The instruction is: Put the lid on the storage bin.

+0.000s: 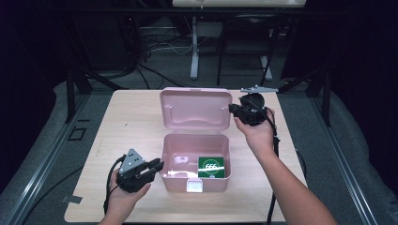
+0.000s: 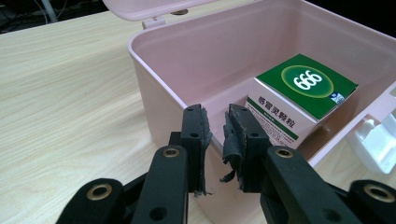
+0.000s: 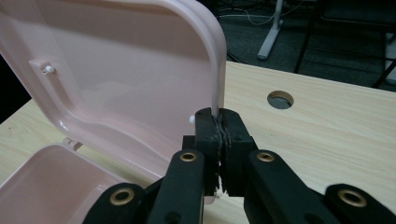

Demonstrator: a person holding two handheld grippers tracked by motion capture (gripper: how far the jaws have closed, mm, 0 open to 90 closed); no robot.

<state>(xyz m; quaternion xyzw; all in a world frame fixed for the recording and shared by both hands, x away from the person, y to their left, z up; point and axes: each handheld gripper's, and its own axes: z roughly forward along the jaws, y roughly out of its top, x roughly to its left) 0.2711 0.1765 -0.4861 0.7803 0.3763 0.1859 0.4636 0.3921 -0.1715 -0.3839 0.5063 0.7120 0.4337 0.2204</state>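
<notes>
A pale pink plastic box [image 1: 170,161] sits near the middle of the surface, a whitish latch [image 1: 195,186] at the centre of its near wall. Its hinged lid [image 1: 195,108] stands raised behind it, inner face towards the person (a small white peg shows on each side of that face), and the lid's right edge is pinched between the jaws of the right gripper [image 1: 233,108]. In the right half of the box lies a small carton [image 1: 210,167] with a green top marked 666 and white sides printed with Chinese characters.

A round hole [image 3: 280,99] pierces the wooden table [image 1: 136,117]; cables [image 1: 159,47], perhaps, lie beyond.
</notes>
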